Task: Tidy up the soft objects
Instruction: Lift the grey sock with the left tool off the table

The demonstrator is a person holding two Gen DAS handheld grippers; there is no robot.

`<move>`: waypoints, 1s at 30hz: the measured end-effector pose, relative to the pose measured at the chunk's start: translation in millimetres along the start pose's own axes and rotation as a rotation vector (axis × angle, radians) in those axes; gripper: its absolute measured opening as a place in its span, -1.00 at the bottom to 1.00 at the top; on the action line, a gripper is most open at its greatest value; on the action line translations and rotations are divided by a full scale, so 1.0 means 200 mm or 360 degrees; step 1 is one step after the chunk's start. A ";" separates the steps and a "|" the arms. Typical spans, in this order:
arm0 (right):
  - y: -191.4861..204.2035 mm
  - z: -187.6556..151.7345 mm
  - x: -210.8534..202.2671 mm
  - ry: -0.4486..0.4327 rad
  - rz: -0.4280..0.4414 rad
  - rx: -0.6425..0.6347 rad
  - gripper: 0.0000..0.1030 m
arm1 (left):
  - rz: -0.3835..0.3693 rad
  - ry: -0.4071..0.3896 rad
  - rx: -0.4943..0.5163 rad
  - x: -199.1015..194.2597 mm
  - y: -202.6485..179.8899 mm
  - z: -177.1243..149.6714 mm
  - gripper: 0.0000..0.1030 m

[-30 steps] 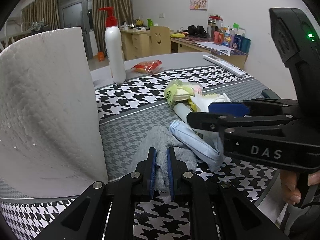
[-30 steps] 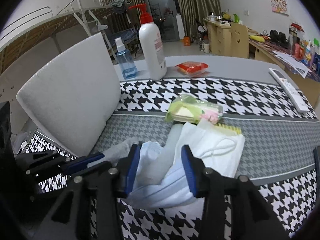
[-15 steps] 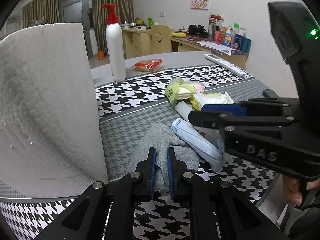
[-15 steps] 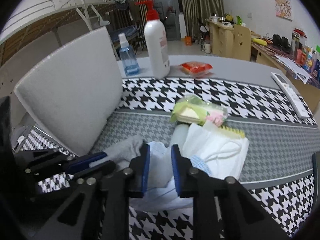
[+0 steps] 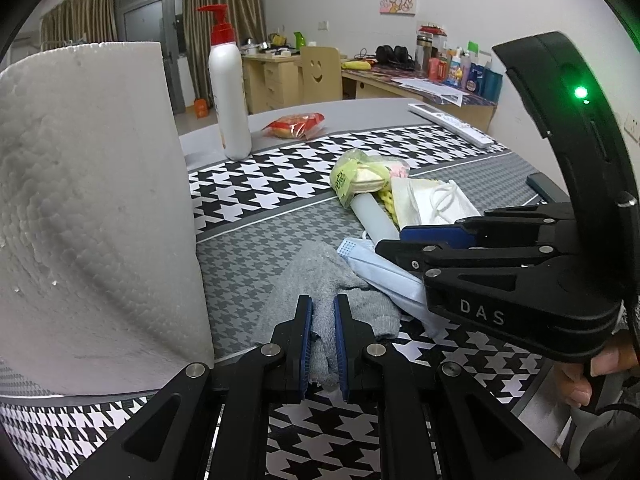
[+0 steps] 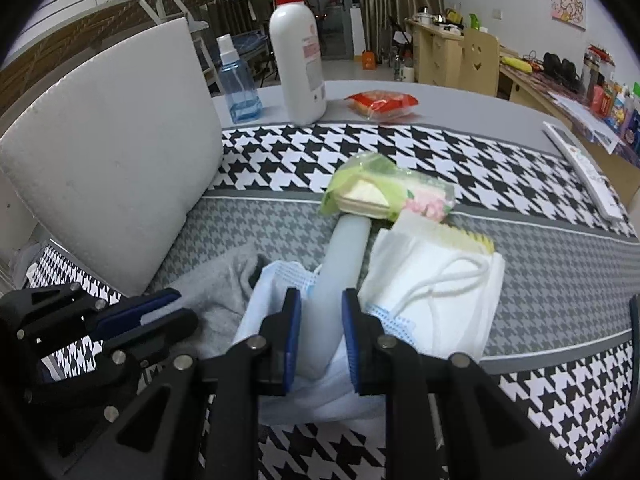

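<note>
- While the soft things lie heaped low in the frame, left gripper (image 5: pixel 320 334): narrow, pinching the grey cloth (image 5: pixel 320 280), seemingly to draw it clear of the pile
- Right gripper (image 6: pixel 320 332): narrow, fingers astride the pale tube (image 6: pixel 340 276) and blue mask (image 6: pixel 276 292); true grip cannot be told
- White mask (image 6: pixel 436 292): lower right, beside the tube
- Green packet (image 6: pixel 384 194): centre, touching the tube's far end
- Foam board (image 6: pixel 108 152): left, leaning

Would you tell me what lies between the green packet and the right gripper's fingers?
A pale translucent tube runs from under the green packet down into the right gripper, seen best in the right wrist view.
</note>
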State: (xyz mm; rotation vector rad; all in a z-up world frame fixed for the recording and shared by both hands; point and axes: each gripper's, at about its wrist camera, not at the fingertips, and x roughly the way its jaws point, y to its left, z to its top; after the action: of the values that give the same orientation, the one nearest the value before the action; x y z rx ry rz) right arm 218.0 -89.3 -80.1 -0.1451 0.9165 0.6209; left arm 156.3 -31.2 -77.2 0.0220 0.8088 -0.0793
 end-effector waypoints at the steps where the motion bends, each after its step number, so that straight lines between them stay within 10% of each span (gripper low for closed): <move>1: 0.00 0.00 0.00 -0.0001 0.0004 -0.0001 -0.53 | 0.0000 0.0001 0.0001 0.00 0.00 0.00 -0.77; 17: -0.09 0.01 -0.16 -0.0147 0.0242 0.0169 -0.75 | 0.0022 -0.0019 -0.0006 -0.02 -0.01 0.01 0.04; 27: -0.14 0.00 -0.29 -0.0256 0.0232 0.0215 -0.97 | 0.0012 0.0033 0.0047 0.05 -0.04 0.01 0.04; 30: -0.13 -0.02 -0.28 -0.0242 0.0183 0.0175 -0.96 | 0.0021 0.0071 0.0055 0.08 -0.05 0.01 -0.25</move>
State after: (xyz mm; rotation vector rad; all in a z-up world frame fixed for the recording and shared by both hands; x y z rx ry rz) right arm 204.4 -136.7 -41.8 0.0533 0.8134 0.6772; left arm 168.6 -41.9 -87.7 0.0622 0.8517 -0.0808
